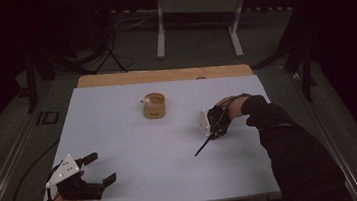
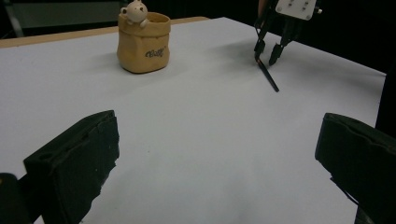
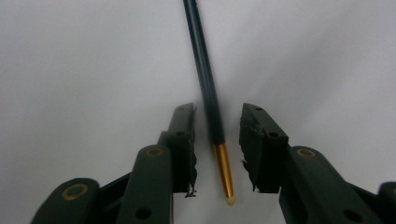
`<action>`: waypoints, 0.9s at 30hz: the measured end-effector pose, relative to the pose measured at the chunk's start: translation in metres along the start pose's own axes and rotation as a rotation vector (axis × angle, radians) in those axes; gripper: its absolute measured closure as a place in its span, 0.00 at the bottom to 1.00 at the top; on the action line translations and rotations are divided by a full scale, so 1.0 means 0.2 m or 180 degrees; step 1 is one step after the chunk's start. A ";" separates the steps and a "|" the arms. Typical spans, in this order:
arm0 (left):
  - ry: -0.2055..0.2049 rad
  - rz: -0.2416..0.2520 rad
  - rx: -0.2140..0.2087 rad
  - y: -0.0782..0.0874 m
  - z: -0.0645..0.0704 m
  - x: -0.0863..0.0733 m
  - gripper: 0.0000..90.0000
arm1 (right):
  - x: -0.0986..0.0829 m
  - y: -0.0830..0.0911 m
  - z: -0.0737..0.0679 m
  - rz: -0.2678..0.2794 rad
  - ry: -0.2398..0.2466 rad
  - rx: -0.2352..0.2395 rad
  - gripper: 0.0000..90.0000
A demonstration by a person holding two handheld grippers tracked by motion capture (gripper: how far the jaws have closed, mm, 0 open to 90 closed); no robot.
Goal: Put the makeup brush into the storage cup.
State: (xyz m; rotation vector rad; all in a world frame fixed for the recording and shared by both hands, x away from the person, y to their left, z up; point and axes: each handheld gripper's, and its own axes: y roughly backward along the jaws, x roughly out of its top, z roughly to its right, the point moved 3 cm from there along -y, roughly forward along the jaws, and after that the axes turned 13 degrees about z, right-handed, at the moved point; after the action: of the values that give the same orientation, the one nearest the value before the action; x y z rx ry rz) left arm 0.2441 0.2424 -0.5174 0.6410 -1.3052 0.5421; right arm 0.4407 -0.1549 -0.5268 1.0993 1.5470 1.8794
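A dark pencil (image 1: 204,146) with a gold ferrule and pale eraser tip (image 3: 205,79) lies flat on the white table (image 1: 119,132). My right gripper (image 1: 215,133) is lowered over its eraser end. In the right gripper view the jaws of my right gripper (image 3: 217,114) stand open on either side of the pencil with a small gap each side, not touching it. My left gripper (image 1: 98,169) rests open near the front left corner with nothing in it; its jaws (image 2: 218,121) are spread wide. A tan sack-shaped holder (image 1: 154,105) with a small bear figure (image 2: 135,11) on its rim stands at the table's far middle.
A wooden strip (image 1: 164,75) borders the table's far edge. Beyond it on the dark floor stand a white frame with legs (image 1: 196,3) and a tripod (image 1: 108,52). A cable (image 1: 24,182) trails off the table's left side.
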 end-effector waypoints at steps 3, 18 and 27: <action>0.0001 0.0000 -0.0001 0.00 0.00 0.00 0.01 | 0.00 -0.01 0.00 0.0008 0.0017 0.0012 0.77; 0.0027 0.0005 -0.0003 0.00 0.00 0.00 0.01 | -0.02 -0.04 0.01 -0.0081 0.0109 0.0050 0.87; 0.0002 -0.0003 -0.0014 0.00 0.00 0.00 0.01 | 0.00 0.02 0.02 0.0051 -0.0107 0.0085 0.92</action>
State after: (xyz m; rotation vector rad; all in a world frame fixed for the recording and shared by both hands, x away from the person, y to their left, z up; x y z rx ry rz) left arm 0.2437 0.2425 -0.5174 0.6376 -1.3050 0.5385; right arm 0.4441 -0.1529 -0.5230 1.1523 1.5533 1.8462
